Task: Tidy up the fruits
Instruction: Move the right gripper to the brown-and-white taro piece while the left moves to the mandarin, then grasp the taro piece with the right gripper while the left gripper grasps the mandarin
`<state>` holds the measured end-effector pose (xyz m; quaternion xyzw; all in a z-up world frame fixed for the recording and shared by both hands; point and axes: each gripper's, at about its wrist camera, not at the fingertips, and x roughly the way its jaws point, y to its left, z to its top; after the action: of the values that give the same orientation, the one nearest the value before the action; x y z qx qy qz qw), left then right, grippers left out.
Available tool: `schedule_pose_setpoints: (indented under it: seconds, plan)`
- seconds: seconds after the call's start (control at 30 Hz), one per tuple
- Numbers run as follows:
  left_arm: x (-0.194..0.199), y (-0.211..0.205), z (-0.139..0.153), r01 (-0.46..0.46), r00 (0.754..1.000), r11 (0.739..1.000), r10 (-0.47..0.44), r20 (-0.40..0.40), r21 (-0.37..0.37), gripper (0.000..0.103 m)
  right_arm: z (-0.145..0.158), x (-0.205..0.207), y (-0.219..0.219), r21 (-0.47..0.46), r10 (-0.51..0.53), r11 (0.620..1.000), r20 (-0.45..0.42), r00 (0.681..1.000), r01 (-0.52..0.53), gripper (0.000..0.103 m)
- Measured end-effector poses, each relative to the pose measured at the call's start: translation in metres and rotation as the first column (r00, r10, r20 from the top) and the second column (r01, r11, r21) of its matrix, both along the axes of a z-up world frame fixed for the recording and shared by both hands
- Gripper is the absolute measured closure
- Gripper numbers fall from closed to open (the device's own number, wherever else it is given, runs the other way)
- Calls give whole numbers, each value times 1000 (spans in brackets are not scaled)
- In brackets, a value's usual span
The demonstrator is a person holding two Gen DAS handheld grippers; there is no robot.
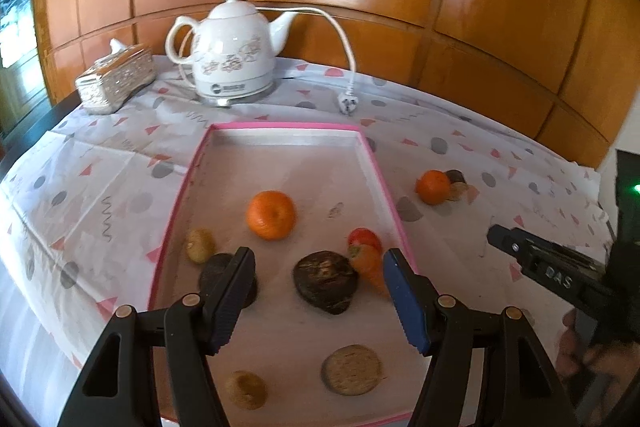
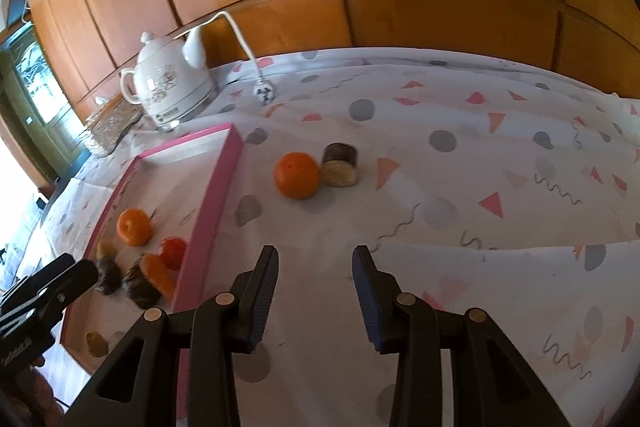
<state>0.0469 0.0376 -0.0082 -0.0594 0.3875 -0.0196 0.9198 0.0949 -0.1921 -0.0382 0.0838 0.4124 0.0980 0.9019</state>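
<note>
Currently, both of your grippers hang empty, which suits a pause between placements. Your left gripper (image 1: 318, 297) hovers over the near half of the pink-rimmed tray (image 1: 176, 195), its jaws spread wide with nothing between them. Your right gripper (image 2: 316, 293) hovers over the patterned tablecloth (image 2: 460, 107) just outside the tray's right wall, jaws likewise apart and unloaded.

Inside the tray lie a mandarin (image 1: 271, 215), a small tomato (image 1: 363, 239), an orange carrot-like piece (image 1: 370, 265), a dark round fruit (image 1: 325, 282), a second dark one (image 1: 224, 277) partly behind your left finger, and several tan pieces (image 1: 351, 369). Judge these as already sorted.

Two items remain outside: a second mandarin (image 2: 297, 174) and, touching its right side, a short dark cylinder with a tan face (image 2: 340, 165). Both sit well ahead of your right gripper and in line with it, so that hand is the better placed to collect them.

Approach the mandarin first; it is round and may roll into its neighbour if you nudge it. Keep clear of the white kettle (image 1: 234, 59) and its loose plug (image 1: 347, 103) at the back.
</note>
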Motion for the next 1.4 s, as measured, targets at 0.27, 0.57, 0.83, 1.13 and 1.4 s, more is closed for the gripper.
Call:
schedule_pose_setpoints:
  seconds: [0.27, 0.57, 0.83, 1.13, 1.4]
  plan:
    - [13, -23, 5, 73, 997, 997, -73, 12, 0, 36, -2, 26, -10, -9, -20, 1000, -4, 1000, 20, 64]
    - [31, -39, 0, 121, 993, 993, -121, -5, -14, 36, -8, 66, -6, 25, -26, 999, -25, 999, 26, 64]
    - [50, -48, -6, 144, 989, 989, -144, -20, -21, 36, -18, 94, -6, 78, -47, 996, -58, 997, 51, 64]
    - [88, -72, -10, 204, 978, 978, -206, -41, -40, 49, -23, 101, -17, 116, -55, 991, -70, 996, 62, 64]
    - [119, -93, -29, 256, 960, 965, -261, -99, -55, 53, -22, 111, -23, 145, 8, 989, -100, 995, 7, 64]
